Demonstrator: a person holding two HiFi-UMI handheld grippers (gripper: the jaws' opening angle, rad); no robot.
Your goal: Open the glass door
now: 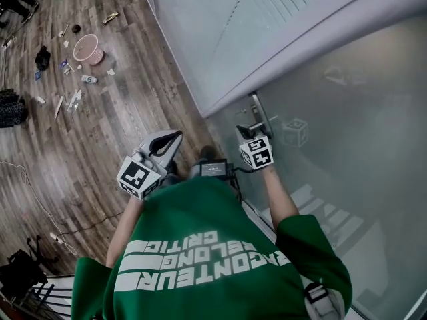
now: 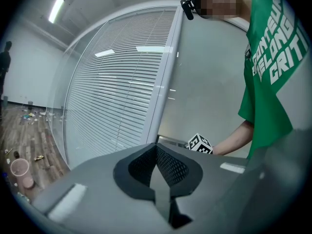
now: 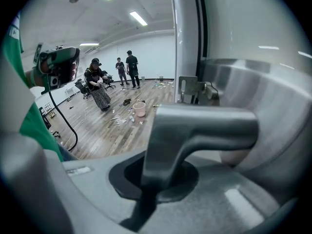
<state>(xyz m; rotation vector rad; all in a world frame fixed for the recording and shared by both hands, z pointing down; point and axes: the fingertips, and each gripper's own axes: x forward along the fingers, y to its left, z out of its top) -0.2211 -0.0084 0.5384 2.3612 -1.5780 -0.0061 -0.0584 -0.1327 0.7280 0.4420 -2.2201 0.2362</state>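
Right gripper view showed the right gripper [image 3: 155, 182] clamped on the handle [image 3: 204, 123] of the glass door [image 1: 347, 119]; the left gripper [image 2: 157, 177] hung closed, empty

A pink basket [image 1: 87, 48] stands among litter [image 1: 89, 79] on the wooden floor [image 1: 100, 132].

light: bright, even, from ceiling strips [image 3: 139, 17] | edges: fisheye warp, dark corners | foreground: seemingly soft

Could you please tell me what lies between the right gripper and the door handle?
Nothing: the right gripper view shows the right gripper shut directly on the door handle.
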